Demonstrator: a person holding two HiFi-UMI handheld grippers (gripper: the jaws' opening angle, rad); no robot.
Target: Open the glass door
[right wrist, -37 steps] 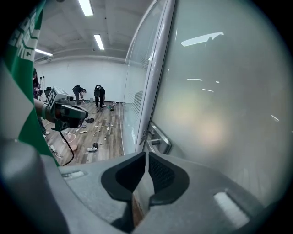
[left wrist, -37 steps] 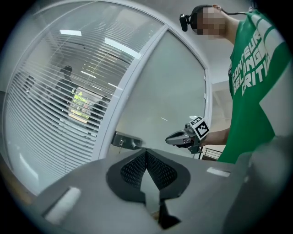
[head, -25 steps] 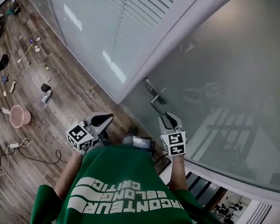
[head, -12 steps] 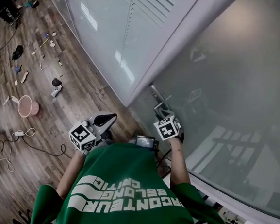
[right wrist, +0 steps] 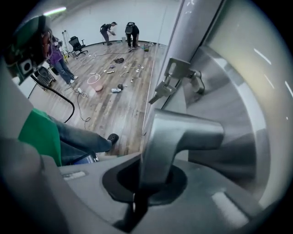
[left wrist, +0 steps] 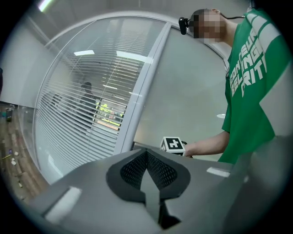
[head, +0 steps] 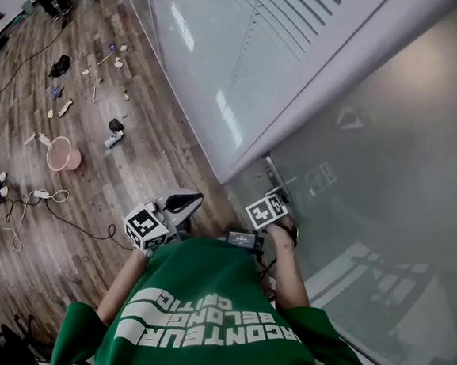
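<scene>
Door handle, a metal lever at the glass door's edge beside the grey frame post, is clamped in the right gripper, whose jaws have just closed on it. Keys hang near it. Left gripper: jaws together, empty, clear of the door.

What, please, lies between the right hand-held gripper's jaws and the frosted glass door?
The silver metal lever handle, on which that hand-held gripper has just closed; the right gripper view shows it.
</scene>
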